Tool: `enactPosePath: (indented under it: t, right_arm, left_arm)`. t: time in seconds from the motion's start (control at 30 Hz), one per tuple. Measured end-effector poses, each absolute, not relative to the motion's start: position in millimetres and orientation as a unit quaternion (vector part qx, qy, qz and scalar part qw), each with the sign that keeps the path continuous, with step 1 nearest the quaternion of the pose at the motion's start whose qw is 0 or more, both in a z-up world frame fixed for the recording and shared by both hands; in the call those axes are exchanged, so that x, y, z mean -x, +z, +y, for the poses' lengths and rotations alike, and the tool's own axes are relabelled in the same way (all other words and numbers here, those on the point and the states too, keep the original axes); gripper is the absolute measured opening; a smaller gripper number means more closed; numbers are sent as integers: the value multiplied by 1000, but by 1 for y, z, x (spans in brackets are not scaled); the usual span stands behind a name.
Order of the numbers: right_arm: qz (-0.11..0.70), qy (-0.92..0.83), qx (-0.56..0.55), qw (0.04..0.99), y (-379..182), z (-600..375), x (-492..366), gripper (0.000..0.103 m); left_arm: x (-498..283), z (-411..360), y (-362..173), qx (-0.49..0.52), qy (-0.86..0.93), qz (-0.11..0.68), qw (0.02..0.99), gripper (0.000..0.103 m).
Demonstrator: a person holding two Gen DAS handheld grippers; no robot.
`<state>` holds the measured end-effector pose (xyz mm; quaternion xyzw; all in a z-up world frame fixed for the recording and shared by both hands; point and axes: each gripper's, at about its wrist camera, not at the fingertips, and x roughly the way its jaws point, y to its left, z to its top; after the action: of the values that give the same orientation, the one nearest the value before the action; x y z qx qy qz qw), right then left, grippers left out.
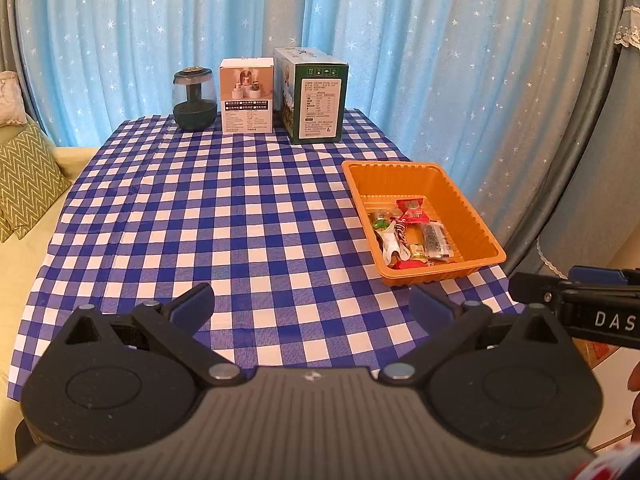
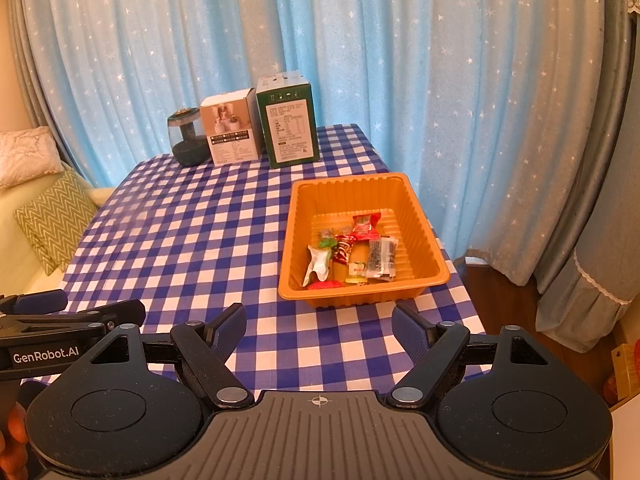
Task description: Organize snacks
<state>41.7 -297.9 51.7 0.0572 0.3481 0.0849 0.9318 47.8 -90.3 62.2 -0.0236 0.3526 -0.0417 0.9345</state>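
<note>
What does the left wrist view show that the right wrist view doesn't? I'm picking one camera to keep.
Only the left wrist view shows the right gripper from the side, at the right edge. Only the right wrist view shows the wood floor right of the table, and the left gripper from the side. Both show the orange tray holding wrapped snacks, the green box, white box, dark jar, checked tablecloth and blue curtain.
</note>
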Motion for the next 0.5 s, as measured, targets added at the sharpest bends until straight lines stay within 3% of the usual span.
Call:
enactPosePath:
  t: [0.5]
  right_arm:
    - [348,85,-56,932,52,-298,-42,79]
  left_arm:
    - [-49,-92,62,23,-43,353,934,103]
